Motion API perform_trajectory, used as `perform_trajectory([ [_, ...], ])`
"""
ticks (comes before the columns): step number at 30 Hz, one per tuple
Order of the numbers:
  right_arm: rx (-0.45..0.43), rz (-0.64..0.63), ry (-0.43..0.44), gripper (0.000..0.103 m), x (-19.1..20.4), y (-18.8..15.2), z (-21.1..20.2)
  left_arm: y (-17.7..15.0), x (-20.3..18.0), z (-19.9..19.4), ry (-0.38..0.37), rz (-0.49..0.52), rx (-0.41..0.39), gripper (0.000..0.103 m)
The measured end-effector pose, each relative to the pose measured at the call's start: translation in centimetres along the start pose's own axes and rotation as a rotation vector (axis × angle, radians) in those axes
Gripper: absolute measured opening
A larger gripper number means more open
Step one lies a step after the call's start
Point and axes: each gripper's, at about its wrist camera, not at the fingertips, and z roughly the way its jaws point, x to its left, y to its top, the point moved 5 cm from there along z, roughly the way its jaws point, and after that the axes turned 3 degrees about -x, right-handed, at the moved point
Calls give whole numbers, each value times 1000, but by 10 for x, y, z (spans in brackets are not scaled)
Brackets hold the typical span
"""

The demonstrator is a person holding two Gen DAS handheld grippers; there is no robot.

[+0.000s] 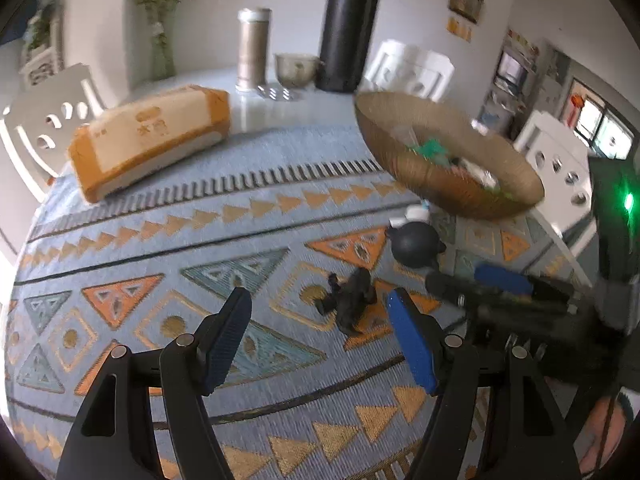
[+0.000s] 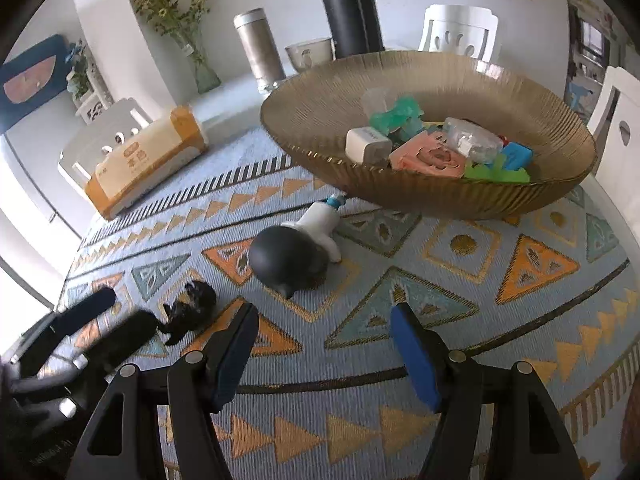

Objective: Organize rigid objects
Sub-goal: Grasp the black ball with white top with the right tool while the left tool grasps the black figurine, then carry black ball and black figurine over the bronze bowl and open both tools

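On the patterned tablecloth lies a small black figure (image 1: 352, 304) (image 2: 188, 312). My left gripper (image 1: 320, 308) hovers open just short of it, and the figure shows in the gap between the blue pads, untouched. A toy with a dark round head (image 2: 292, 256) (image 1: 416, 244) and a white body (image 2: 320, 224) lies in front of the ribbed amber bowl (image 2: 400, 200) (image 1: 440, 184). The bowl holds several small items. My right gripper (image 2: 324, 316) is open and empty, a little short of the round-headed toy. Each gripper shows in the other's view: left gripper (image 2: 128, 306), right gripper (image 1: 454, 276).
An orange-wrapped tissue pack (image 1: 152, 140) (image 2: 148, 160) lies at the far left of the cloth. Behind stand a metal canister (image 1: 254, 48), a small bowl (image 1: 296, 68), a tall black bottle (image 1: 348, 28) and a vase of flowers (image 2: 200, 60). White chairs (image 2: 460, 28) ring the table.
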Motion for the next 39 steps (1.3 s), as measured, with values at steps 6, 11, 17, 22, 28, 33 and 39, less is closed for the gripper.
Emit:
perform_trajectory([
  [6,27,62,71,67,8,24,6,-6,-9,19,-56,25,66,69],
  [11,25,55,24,58,22,37,22,-8,-14,28,-61,35,94,64],
  [17,14,22,3,47,22,26,28,-9,-20,26,-67,53,87,33],
  [22,36,46,86,47,15,12,10,-13,-24,14,-96,74,62,26],
  [28,54,-84,194,47,15,-25,-34,-25,-19,-12,-108,26,75,26],
  [33,94,-257,215,47,28,-58,-47,-47,-10,-35,-14,-6,94,26],
  [39,102,-108,325,63,10,-65,-47,-63,18,-38,38,-127,44,27],
])
